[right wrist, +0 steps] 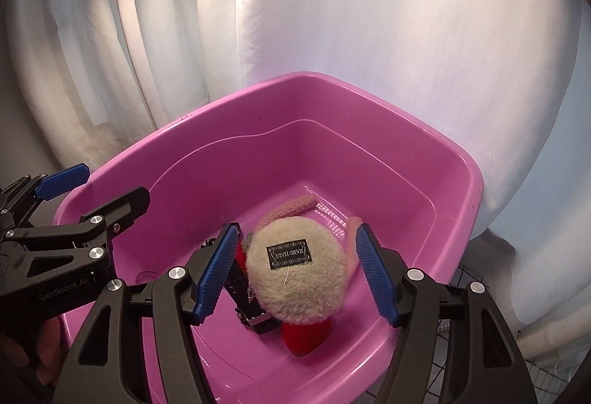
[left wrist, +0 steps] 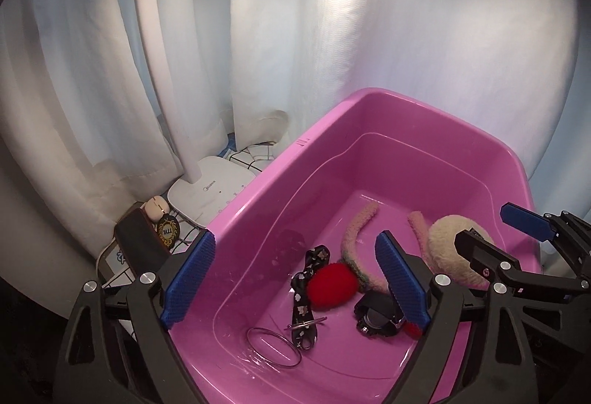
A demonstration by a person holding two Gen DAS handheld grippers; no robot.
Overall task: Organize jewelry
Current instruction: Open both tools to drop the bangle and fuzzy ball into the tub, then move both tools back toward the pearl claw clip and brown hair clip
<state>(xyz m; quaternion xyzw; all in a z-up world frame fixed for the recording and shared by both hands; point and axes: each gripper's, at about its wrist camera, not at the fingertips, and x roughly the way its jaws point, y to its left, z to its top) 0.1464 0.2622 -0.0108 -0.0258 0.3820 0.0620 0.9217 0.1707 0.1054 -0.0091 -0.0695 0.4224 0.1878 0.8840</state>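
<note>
Both tongs wide and empty over the pink tub [left wrist: 369,152]: left tongs [left wrist: 295,289], right tongs [right wrist: 295,274]

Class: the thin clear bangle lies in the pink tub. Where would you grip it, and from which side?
Probably grip the bangle across its rim, coming from above: it lies flat on the tub floor, with clear floor inside and outside for the fingers.

"HAND MADE" label [right wrist: 288,253] on fluffy pouch [right wrist: 299,289]; "GenRobot.AI" on left tongs [right wrist: 107,189]
</note>
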